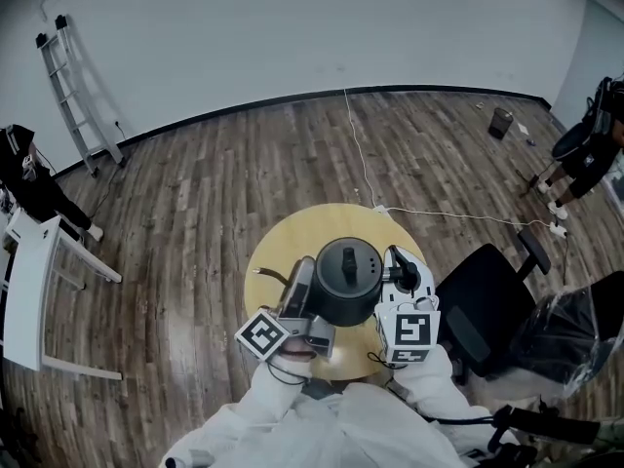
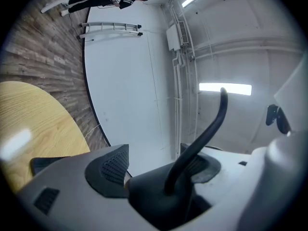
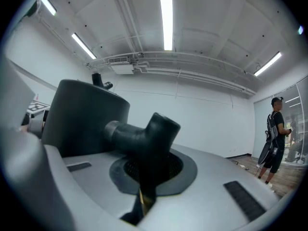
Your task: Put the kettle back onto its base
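Over at the upper left of the head view a grey metal ladder leans on the white wall. Below it a person in dark clothes stands by a white desk at the left edge. In the lower middle is a round pale-yellow wooden table, and the person working at it shows as white sleeves along the bottom. The left gripper comes in at the table's left side, just beside the kettle. Its own view shows the jaws closed on a black lump with a curved black cord rising from it, though I cannot tell what that piece belongs to. The black round kettle sits at the middle of the table between the two grippers, seen from above. Whether a base lies under it I cannot make out. To its right, the right gripper is clamped on the kettle's black T-shaped handle, with the dark kettle body at the upper left of that gripper's view. A thin white cable runs from the table's far edge across the wooden floor. A black office chair stands just right of the table. Another person in dark clothes is at the upper right edge.
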A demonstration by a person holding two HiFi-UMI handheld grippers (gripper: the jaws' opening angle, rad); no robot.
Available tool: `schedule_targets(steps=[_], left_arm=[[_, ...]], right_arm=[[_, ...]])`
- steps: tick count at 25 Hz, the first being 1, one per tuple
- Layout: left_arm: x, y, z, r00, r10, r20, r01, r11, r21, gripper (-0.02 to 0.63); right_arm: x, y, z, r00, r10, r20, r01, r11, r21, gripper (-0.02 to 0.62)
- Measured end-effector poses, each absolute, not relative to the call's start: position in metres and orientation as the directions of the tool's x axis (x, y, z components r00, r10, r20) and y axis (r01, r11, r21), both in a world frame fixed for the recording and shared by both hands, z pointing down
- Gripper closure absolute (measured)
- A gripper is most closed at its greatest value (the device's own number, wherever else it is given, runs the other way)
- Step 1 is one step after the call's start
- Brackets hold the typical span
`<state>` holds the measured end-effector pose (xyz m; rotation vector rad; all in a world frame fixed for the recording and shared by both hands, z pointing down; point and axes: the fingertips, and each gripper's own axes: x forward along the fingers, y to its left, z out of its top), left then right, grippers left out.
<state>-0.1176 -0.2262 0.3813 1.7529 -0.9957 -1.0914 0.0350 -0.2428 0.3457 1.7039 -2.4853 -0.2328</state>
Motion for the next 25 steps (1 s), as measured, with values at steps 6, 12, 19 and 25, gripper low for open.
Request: schedule_targets(steps=[6, 12, 19, 25], left_arm=[[-0.132, -0.268, 0.392, 0.346, -0.899, -0.27, -0.194, -0.35, 0.916, 0.276], [-0.136, -0.295, 0.409, 0.388, -0.889, -0.244, -0.197, -0.338, 0.92, 0.276], [-0.125, -0.313, 0.433, 0.413, -0.889, -0.199, -0.216, -0.307, 0.927, 0.276], [-0.123, -0.329, 0.441, 0.414, -0.896, -0.159, -0.371, -0.326, 0.87, 0.308]], right_arm=[[0.021, -0.278, 0.357, -0.328, -0.945, 0.013, -0.928, 0.324, 0.185, 0.584], [0.019, -0.299, 0.373, -0.289, -0.957, 0.022, -0.942, 0.289, 0.171, 0.584], [0.032, -0.313, 0.397, -0.267, -0.963, 0.027, -0.953, 0.268, 0.138, 0.584], [0.041, -0.321, 0.41, -0.258, -0.966, -0.02, -0.958, 0.253, 0.136, 0.584]])
